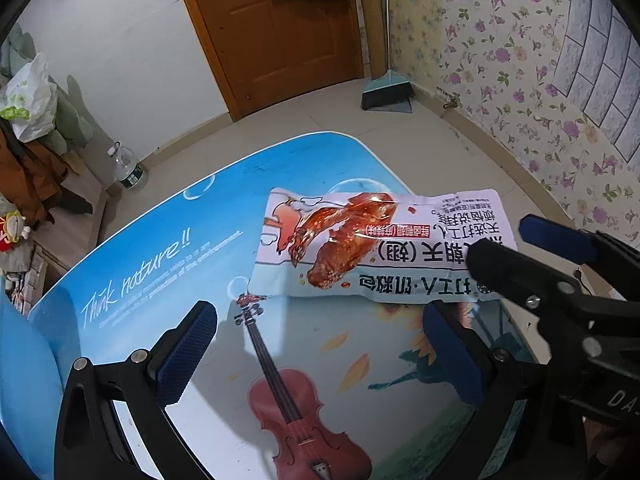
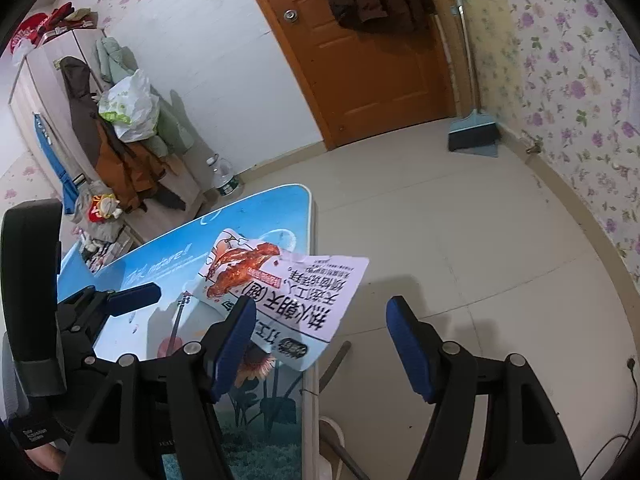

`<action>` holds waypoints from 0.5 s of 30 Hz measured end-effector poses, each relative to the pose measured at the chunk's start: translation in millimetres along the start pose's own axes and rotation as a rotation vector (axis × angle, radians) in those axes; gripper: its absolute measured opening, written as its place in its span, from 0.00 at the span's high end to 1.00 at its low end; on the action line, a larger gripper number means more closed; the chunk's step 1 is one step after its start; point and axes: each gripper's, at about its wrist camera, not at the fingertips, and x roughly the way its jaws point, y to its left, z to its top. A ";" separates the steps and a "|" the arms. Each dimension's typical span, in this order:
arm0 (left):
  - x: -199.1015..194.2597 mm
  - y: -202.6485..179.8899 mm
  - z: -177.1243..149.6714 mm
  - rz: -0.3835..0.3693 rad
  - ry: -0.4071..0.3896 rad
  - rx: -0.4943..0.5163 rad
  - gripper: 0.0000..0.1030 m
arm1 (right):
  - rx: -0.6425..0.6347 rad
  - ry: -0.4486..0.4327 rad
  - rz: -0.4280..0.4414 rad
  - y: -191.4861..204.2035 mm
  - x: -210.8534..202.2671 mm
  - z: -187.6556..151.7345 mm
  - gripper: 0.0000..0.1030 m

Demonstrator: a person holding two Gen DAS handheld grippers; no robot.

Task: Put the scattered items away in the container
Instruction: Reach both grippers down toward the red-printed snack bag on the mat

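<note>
Across the lower half of the left wrist view lay the surface (image 1: 132,240), a blue printed top bearing a violin picture and the words "Think nature!!". Beyond it, in the upper part of the frame, stood a wooden door (image 1: 276,36) and floral wallpaper (image 1: 500,60) at upper right. A broom and dustpan (image 1: 386,92) leaned by the door; a water bottle (image 1: 126,168) stood on the floor at left, below a white plastic bag (image 1: 30,100).

The snack packet (image 1: 360,248), white with a red chicken-wing picture, sat at centre right of the frame, near the surface's far right edge. In the right wrist view the same packet (image 2: 288,292) overhung that edge at mid frame.

Left gripper (image 1: 320,352): jaws wide apart at bottom of frame, nothing between the pads, packet just beyond the tips. Right gripper (image 2: 320,340): jaws apart; the left pad (image 2: 236,340) overlapped the packet's near corner, while the other pad stood clear over the floor. Could not tell whether that left pad touched the packet. No clamping seen.

No container visible in either view.
</note>
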 end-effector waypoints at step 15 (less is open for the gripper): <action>6.8 -6.0 9.9 -0.022 0.000 -0.003 0.00 | 0.039 0.065 0.076 -11.4 36.9 28.5 0.33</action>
